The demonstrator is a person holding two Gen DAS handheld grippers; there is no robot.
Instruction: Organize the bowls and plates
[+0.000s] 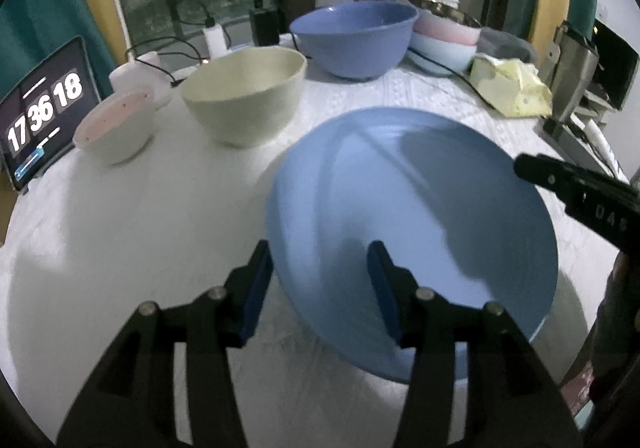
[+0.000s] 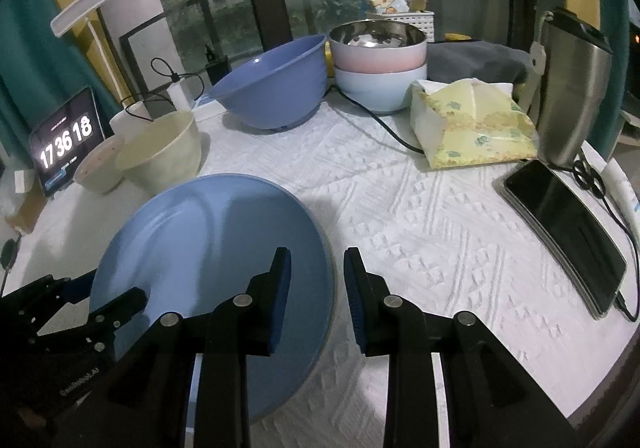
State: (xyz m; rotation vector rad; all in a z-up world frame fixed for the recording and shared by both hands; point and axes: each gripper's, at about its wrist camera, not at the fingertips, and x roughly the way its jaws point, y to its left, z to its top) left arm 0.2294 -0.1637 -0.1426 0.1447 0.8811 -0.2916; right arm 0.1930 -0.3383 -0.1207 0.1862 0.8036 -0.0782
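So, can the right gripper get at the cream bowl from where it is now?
Probably yes, but not directly. The right gripper straddles the near rim of the blue plate, and the cream bowl stands just beyond that plate. Passing above the plate looks free; nothing tall stands between.

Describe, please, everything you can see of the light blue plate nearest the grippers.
The light blue plate is round, smooth and matte, plastic-looking, with a shallow raised rim. It is empty and lies on the white textured tablecloth. The left gripper straddles its near-left rim, the right gripper its right rim; neither visibly clamps it.
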